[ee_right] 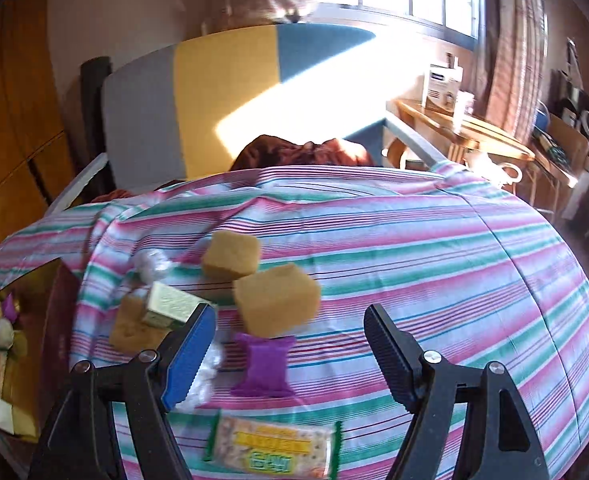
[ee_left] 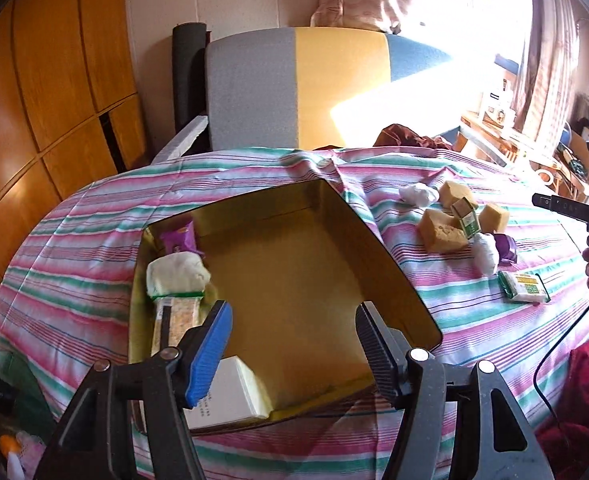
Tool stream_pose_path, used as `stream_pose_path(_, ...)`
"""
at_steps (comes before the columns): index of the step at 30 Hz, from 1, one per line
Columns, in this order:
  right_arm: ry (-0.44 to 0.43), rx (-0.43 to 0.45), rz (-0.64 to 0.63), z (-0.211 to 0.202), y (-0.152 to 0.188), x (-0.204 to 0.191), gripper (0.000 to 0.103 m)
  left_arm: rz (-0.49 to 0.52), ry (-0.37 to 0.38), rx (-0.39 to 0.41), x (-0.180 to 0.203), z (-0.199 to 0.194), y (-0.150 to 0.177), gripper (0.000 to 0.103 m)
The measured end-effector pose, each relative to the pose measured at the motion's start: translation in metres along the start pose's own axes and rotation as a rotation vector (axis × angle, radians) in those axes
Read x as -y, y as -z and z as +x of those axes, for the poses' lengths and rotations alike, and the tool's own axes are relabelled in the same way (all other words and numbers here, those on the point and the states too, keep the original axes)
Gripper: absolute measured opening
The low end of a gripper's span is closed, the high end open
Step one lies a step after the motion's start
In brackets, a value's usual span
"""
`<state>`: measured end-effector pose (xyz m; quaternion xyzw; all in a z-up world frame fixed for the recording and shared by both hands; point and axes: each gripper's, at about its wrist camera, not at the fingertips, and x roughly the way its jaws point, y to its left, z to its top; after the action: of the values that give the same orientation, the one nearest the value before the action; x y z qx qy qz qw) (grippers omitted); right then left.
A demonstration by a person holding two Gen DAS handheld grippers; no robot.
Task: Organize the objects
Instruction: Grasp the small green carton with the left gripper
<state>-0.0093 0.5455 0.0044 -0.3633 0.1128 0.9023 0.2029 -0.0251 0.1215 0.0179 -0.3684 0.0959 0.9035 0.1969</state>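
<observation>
1. Left hand-held gripper (ee_left: 292,340): we see its jaws spread, nothing between them, hanging over the near part of the gold tin (ee_left: 374,236). The tin lies straight ahead and below it. Along the tin's left wall, left of the blue pad, sit a purple packet (ee_left: 179,236), a white bundle (ee_left: 176,274), a long cracker pack (ee_left: 174,316) and a white box (ee_left: 230,392). The middle and right of the tin floor are bare.

2. The surface is a striped sheet (ee_right: 414,240), which we judge to be a bed, not a desk. The loose items lie well right of the left hand-held gripper, past the tin's right wall.

3. Right hand-held gripper (ee_right: 290,350): jaws spread, empty. It is the nearer hand to the loose pile, we judge.
   - Purple sachet (ee_right: 264,364) lies just ahead, between the jaws but toward the blue one.
   - Green-edged snack bar (ee_right: 272,446) lies nearest, under the hand-held gripper, long axis crosswise to the fingers.
   - Sponge block (ee_right: 276,300) sits just beyond the sachet; a second block (ee_right: 230,256) farther, to the left.
   - A small green carton (ee_right: 170,306) sits behind the blue pad.

4. Open room: to the right of the black jaw the sheet is bare. The tin (ee_right: 22,280) lies far left in this view; the carry would cross the pile.
</observation>
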Motion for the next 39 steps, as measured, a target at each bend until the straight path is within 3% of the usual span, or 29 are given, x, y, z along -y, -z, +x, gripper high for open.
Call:
stream_pose_path(3,0.027,-0.007,0.131,0.012,0.011,0.039,0.078,0.056,0.031,-0.006,0.025,0.008,-0.012,0.065)
stream_pose_path(6,0.057,-0.074,0.231,0.026,0.018,0.062,0.078,0.110,0.071,-0.004,0.051,0.017,-0.024,0.065)
stream_pose_path(9,0.020,-0.058,0.297,0.021,0.017,0.072,0.078,0.171,0.115,-0.005,0.078,0.029,-0.038,0.065)
stream_pose_path(14,-0.011,-0.083,0.288,0.022,0.017,0.066,0.078,0.269,0.165,-0.030,0.118,0.059,-0.062,0.065)
stream_pose_path(21,-0.037,-0.121,0.261,0.027,0.018,0.058,0.078,0.309,0.207,-0.085,0.151,0.099,-0.083,0.065)
stream_pose_path(26,-0.064,-0.147,0.293,0.029,0.018,0.060,0.078,0.426,0.236,-0.093,0.183,0.126,-0.094,0.065)
stream_pose_path(34,-0.092,-0.184,0.318,0.035,0.018,0.062,0.078,0.564,0.259,-0.078,0.221,0.160,-0.116,0.084)
stream_pose_path(39,-0.101,-0.191,0.320,0.035,0.018,0.062,0.078,0.687,0.276,-0.090,0.243,0.181,-0.121,0.084)
